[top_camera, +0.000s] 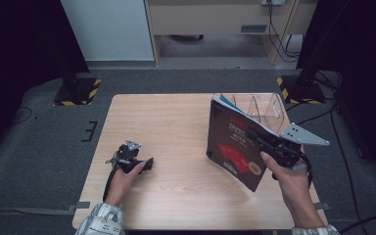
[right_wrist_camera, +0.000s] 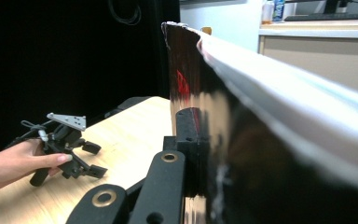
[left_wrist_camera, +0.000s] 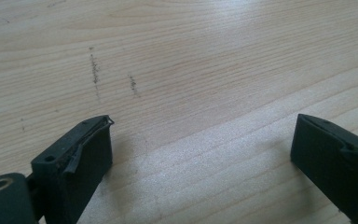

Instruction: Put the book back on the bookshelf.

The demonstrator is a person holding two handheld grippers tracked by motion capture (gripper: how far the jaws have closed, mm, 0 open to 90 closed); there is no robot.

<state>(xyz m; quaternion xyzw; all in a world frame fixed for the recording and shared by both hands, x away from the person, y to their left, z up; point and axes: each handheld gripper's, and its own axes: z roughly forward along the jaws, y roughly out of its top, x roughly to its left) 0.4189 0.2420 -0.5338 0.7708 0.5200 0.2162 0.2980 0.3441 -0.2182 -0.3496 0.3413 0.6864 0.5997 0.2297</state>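
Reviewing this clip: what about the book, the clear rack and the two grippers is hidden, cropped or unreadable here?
- Book cover text: high view, too small to read; right gripper view, glare and blur.
- Right gripper: its far finger is hidden behind the book.
- Clear rack: high view, its front is hidden by the book; whether anything sits in it is unclear.
- Left gripper: its own view crops both fingers at the bottom edge.

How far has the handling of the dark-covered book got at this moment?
Done: the right gripper is clamped on the dark book with red cover print, lifted upright off the wooden table. In hand: carrying it. Left: likely slotting it into the clear plastic divider rack behind. The left gripper rests open.
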